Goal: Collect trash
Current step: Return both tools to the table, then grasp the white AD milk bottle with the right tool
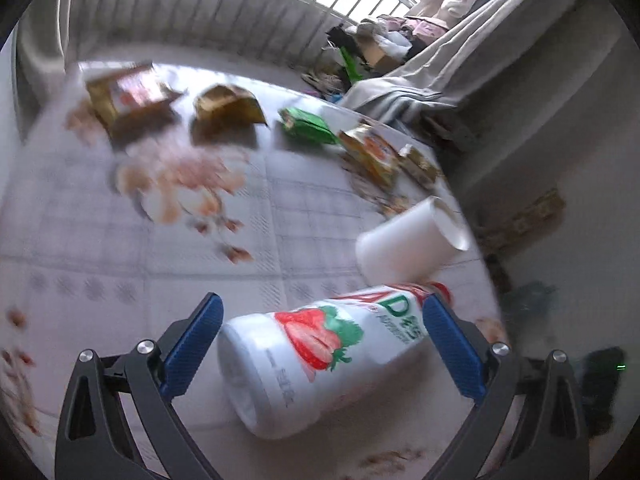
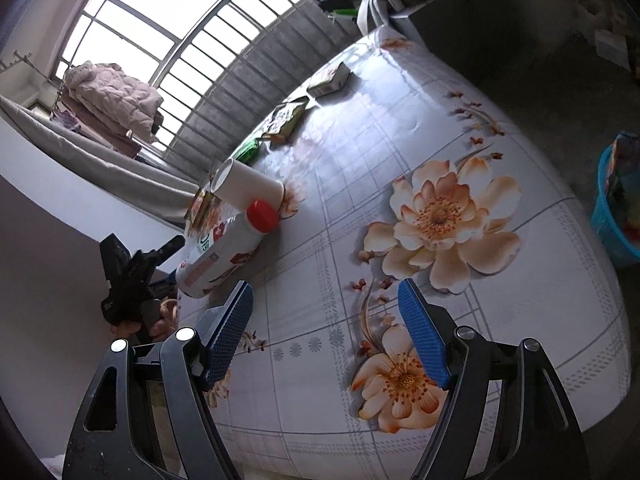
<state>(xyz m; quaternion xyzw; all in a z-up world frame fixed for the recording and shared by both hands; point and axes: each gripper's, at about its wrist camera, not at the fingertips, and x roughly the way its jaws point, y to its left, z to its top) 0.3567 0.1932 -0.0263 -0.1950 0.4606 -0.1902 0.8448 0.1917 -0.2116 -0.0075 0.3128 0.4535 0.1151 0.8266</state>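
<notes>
A round table under a glossy white cloth printed with orange flowers (image 2: 440, 216) carries everything. On it lies a white plastic strawberry-drink bottle with a red cap (image 1: 320, 360) on its side, between the spread blue pads of the left gripper (image 1: 322, 340), which do not clearly touch it. Just beyond its cap lies a tipped white paper cup (image 1: 412, 240). Farther back are a green snack wrapper (image 1: 306, 126) and crumpled cardboard packets (image 1: 128, 96). The right gripper (image 2: 326, 336) hangs open over bare cloth.

green letters "ad" on the bottle (image 1: 320, 360).
</notes>
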